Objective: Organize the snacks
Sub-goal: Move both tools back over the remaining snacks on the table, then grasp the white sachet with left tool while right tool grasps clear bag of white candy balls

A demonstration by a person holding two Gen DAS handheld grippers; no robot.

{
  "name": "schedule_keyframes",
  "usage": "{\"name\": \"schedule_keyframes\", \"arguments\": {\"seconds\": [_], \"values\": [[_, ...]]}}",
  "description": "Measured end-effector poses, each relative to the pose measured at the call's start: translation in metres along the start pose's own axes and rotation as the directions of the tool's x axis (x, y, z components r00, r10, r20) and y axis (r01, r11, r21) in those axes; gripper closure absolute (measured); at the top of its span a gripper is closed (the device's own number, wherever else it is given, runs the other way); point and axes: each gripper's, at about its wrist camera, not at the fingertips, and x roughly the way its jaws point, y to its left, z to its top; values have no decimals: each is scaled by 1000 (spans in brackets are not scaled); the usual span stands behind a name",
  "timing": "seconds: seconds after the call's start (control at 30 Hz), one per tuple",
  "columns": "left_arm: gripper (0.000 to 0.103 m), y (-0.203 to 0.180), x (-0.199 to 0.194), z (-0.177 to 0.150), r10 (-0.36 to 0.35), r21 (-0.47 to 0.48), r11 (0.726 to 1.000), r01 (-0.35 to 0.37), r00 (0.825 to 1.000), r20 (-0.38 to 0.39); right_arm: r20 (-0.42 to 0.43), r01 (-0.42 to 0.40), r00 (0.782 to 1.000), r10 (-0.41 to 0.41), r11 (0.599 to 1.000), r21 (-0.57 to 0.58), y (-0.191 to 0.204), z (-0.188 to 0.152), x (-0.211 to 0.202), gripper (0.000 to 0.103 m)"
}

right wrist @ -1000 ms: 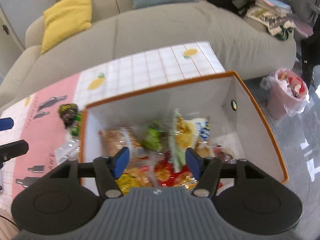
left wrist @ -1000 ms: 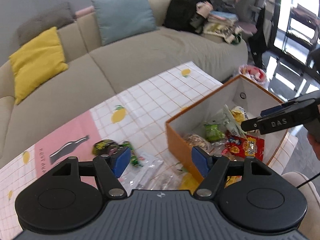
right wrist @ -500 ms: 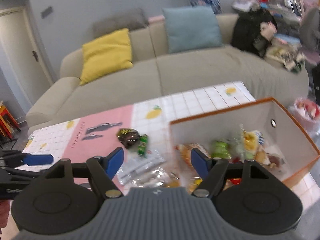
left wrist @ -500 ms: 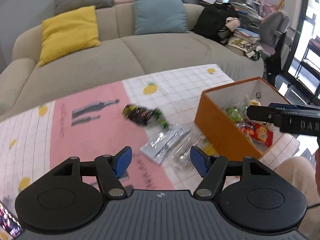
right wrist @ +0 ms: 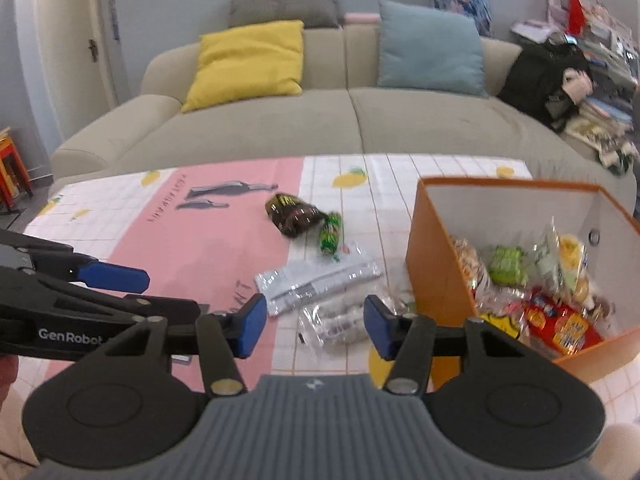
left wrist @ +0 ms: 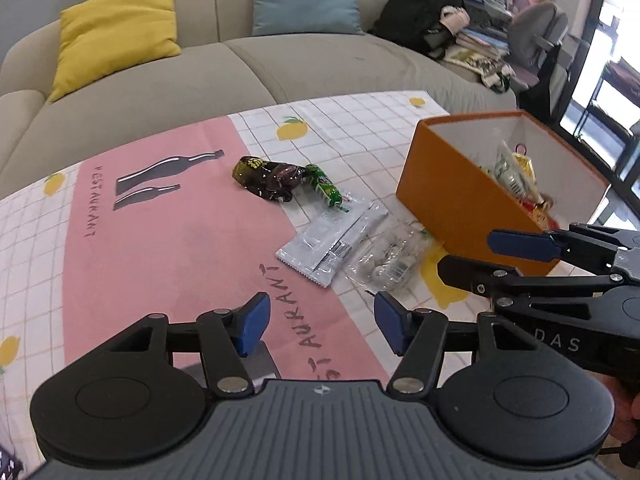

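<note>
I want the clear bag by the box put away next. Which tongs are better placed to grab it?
Probably the right tongs: open and empty, with the clear bag showing between their tips beside the orange box. The left tongs sit over bare tablecloth.

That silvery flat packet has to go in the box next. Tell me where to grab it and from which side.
The silver packet lies flat on the tablecloth, its right end under the green candy, the clear bag just in front. Probably best to pinch the free crimped left end, coming from above and the left, one finger sliding under that edge.
</note>
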Motion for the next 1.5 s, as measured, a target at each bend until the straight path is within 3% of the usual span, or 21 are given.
{"name": "schedule_keyframes", "arguments": {"seconds": [0.13,0.3,0.4,0.73,1.0,1.27,1.4,1.5], "values": [[30,5,22,4,-8,74,997,9,1000,-6,-31,31,999,-29,996,84,-6,-3,20,46],[23,16,52,10,-31,102,994,33,999,-22,-68,56,997,-42,973,224,-18,-6,44,39],[21,20,69,16,-39,118,992,43,999,-38,-105,87,993,-58,952,294,-25,-6,60,30],[14,26,115,29,-87,219,970,104,992,-88,-166,120,985,-47,879,461,-41,-1,100,25],[11,21,143,27,-82,319,940,119,989,-126,-213,190,972,-102,874,447,-36,0,123,23],[13,29,154,34,-115,279,949,146,985,-127,-196,192,973,-122,900,390,-30,2,136,20],[26,26,151,34,-101,258,957,134,985,-136,-186,199,972,-141,918,343,-28,2,138,32],[30,21,146,32,-61,214,972,95,985,-160,-169,150,981,-99,933,328,-29,2,137,41]]}}
